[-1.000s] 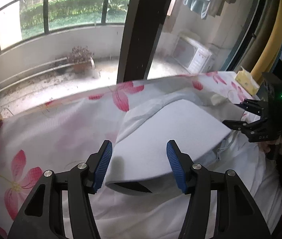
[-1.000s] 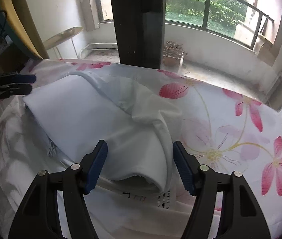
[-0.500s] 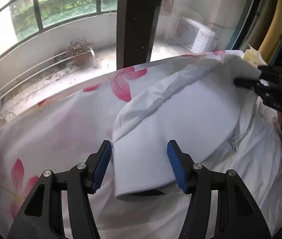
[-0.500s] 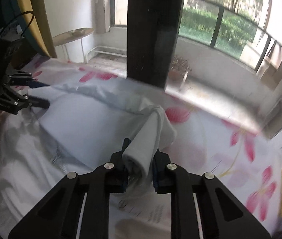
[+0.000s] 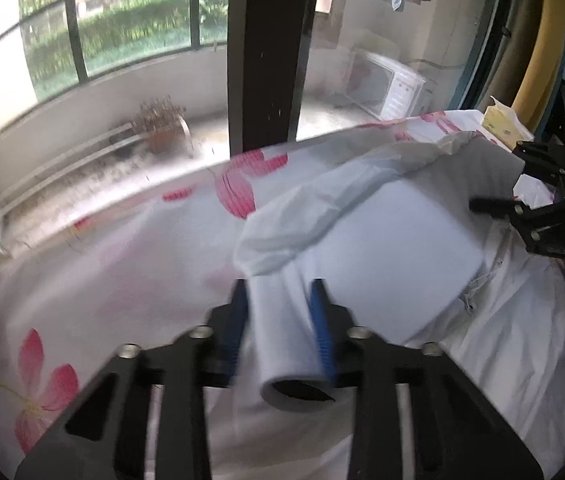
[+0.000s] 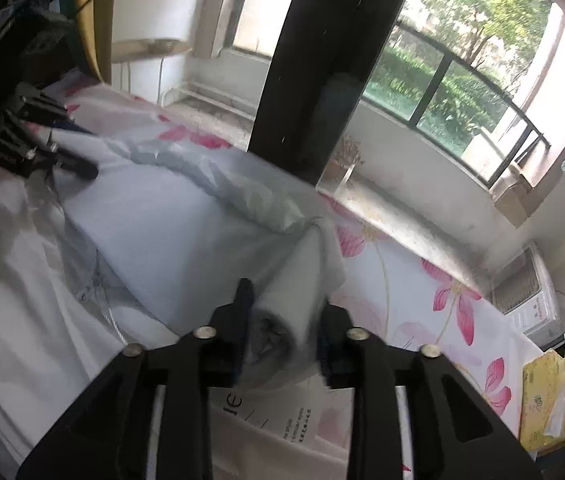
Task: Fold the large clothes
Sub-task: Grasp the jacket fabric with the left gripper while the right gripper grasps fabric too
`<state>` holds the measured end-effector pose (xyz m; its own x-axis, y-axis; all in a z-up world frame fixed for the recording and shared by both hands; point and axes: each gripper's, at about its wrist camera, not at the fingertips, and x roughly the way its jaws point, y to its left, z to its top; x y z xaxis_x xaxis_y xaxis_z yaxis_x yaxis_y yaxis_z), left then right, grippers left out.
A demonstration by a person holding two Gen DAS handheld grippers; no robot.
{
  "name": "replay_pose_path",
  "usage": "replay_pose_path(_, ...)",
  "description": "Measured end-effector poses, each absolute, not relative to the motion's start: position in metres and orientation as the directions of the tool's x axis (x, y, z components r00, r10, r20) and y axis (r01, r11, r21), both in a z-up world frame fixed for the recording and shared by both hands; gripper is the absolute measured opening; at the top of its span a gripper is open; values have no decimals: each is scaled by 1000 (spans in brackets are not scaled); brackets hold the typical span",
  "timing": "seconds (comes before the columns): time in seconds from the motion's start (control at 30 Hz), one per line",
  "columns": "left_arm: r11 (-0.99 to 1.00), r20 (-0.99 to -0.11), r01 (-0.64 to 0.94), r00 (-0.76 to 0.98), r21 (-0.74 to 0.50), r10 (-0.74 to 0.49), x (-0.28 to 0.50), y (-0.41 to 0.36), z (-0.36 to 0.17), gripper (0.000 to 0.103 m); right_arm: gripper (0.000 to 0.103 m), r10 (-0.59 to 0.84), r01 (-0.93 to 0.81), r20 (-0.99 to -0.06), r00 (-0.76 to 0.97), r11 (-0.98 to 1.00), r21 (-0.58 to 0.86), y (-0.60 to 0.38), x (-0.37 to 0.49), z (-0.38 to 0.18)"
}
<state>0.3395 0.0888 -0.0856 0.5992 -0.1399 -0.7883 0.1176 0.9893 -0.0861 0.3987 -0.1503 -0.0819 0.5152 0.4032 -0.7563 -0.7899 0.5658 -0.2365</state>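
A large white garment [image 5: 394, 248] lies on the flowered bedsheet [image 5: 122, 264], its upper layer folded over into a flat panel. My left gripper [image 5: 280, 300] has its blue pads against a rolled-up end of that panel, and its jaws are closing on it. In the right wrist view my right gripper [image 6: 284, 308] holds the bunched other end of the garment [image 6: 186, 224]; its jaws are opening, with the cloth still filling the gap. Each gripper shows in the other's view: the right gripper [image 5: 498, 178] at the far right, the left gripper [image 6: 82, 150] at the far left.
The bed runs up to a glass door with a black pillar [image 5: 270, 52]; beyond it lies a balcony with a potted plant [image 5: 160, 120]. A yellow tissue box [image 6: 542, 396] sits at the bed's corner. A zipper [image 5: 478, 284] lines the lower layer.
The left jaws have narrowed from wide apart onto the garment's edge, bunching it into a roll. The right jaws clamped onto the other end, then widened a little. The folded panel has shifted.
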Motion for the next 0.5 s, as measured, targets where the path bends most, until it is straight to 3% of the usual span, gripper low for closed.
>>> replay_pose_path(0.1, 989, -776, 121, 615, -82, -139, 340, 90, -80, 16, 62, 467, -809, -768, 438, 577, -111, -154, 410, -79)
replay_pose_path(0.33, 992, -706, 126, 700, -22, -105, 324, 86, -60, 13, 63, 550, -774, -767, 331, 623, 112, -165, 453, -72)
replay_pose_path(0.37, 992, -691, 125, 717, -5, -94, 321, 85, -55, 12, 61, 556, -777, -761, 334, 619, 111, -165, 453, -70)
replay_pose_path(0.4, 992, -679, 124, 729, 7, -86, 317, 84, -53, 12, 40, 557, -788, -761, 333, 608, 100, -164, 450, -69)
replay_pose_path(0.47, 992, -650, 126, 755, 16, -85, 309, 83, -51, 12, 14, 531, -809, -770, 353, 587, 34, -159, 440, -70)
replay_pose_path(0.5, 992, -638, 124, 765, 22, -82, 306, 81, -51, 12, 14, 496, -816, -788, 364, 578, -13, -155, 433, -73)
